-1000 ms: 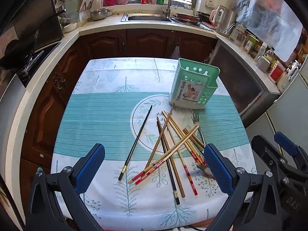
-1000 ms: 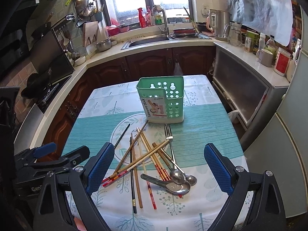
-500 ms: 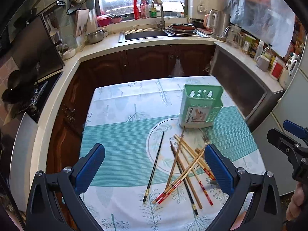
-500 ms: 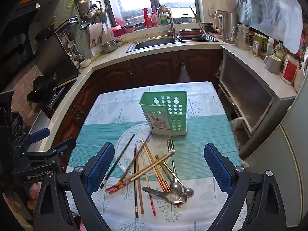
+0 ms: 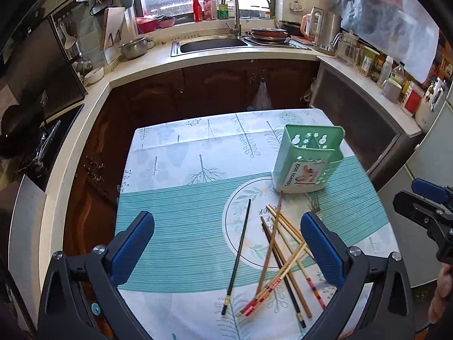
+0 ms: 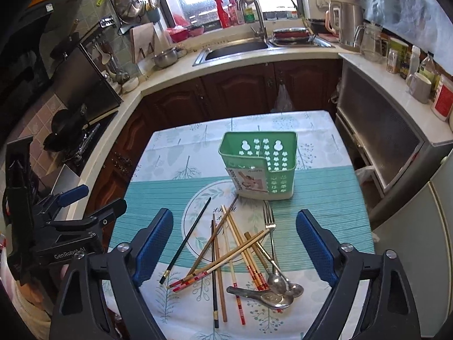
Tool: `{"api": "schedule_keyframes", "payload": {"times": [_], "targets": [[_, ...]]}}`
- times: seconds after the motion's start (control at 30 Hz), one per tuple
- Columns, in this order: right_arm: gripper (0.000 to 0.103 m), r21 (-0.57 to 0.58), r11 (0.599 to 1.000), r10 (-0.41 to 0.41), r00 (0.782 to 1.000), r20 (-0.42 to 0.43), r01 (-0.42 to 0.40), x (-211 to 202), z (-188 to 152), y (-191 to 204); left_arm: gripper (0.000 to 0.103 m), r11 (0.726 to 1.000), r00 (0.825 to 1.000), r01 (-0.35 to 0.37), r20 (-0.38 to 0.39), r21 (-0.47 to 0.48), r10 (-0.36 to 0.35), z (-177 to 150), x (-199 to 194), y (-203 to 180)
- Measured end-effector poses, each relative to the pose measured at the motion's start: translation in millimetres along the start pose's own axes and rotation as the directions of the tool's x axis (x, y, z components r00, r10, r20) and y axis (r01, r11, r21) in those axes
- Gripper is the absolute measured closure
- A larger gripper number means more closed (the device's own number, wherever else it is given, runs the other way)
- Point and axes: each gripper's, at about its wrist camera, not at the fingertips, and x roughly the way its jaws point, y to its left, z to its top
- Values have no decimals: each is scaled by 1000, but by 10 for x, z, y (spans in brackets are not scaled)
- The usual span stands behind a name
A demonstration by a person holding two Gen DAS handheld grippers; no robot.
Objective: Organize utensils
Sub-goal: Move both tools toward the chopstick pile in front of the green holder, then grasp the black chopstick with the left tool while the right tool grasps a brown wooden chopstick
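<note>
A green utensil holder (image 5: 305, 164) (image 6: 263, 167) stands upright and empty on the patterned tablecloth (image 5: 184, 155). In front of it lies a loose pile of chopsticks (image 5: 280, 255) (image 6: 226, 249), with one black chopstick (image 5: 239, 255) (image 6: 188, 238) apart on the left. A fork (image 6: 270, 226) and metal spoons (image 6: 277, 286) lie at the pile's right. My left gripper (image 5: 226, 218) hovers open above the table's near side, nothing between its pads. My right gripper (image 6: 234, 214) hangs over the pile, its jaws wide and closing, gripping nothing.
A counter with a sink (image 5: 212, 44) runs behind the table, with a stove (image 6: 73, 138) at the left. Jars and a kettle (image 6: 344, 22) crowd the right counter. The table's near and side edges fall close to both grippers.
Both grippers have drawn back and up from the table, so the utensils look smaller and farther. The right jaws have narrowed a little. No utensil has moved.
</note>
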Motion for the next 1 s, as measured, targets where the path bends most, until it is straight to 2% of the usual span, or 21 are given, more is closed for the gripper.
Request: {"api": "schedule_keyframes", "payload": {"times": [0.17, 0.23, 0.4, 0.43, 0.5, 0.67, 0.87, 1.0], "targets": [[31, 45, 999, 31, 994, -106, -27, 589, -110, 15, 1, 997, 999, 14, -44, 80, -11, -68, 374, -48], [42, 71, 996, 56, 986, -156, -45, 819, -145, 26, 1, 994, 995, 50, -86, 94, -42, -94, 562, -44], [62, 155, 985, 115, 956, -269, -75, 1430, -247, -3, 12, 988, 971, 128, -214, 85, -108, -209, 1104, -8], [63, 177, 981, 129, 949, -289, -79, 1549, -270, -17, 14, 987, 964, 139, -238, 83, -116, -240, 1213, -3], [65, 215, 973, 152, 934, -322, -85, 1788, -323, -44, 26, 986, 949, 152, -290, 75, -124, -294, 1434, 10], [73, 296, 953, 188, 903, -385, -73, 2362, -431, -111, 34, 980, 909, 191, -388, 64, -151, -423, 1807, -9], [81, 355, 932, 238, 867, -439, -76, 2870, -578, -90, 45, 974, 887, 208, -437, 90, -149, -528, 1993, -93], [84, 359, 931, 232, 860, -454, -62, 3060, -584, -43, 49, 973, 880, 210, -453, 98, -144, -529, 2079, -115]]}}
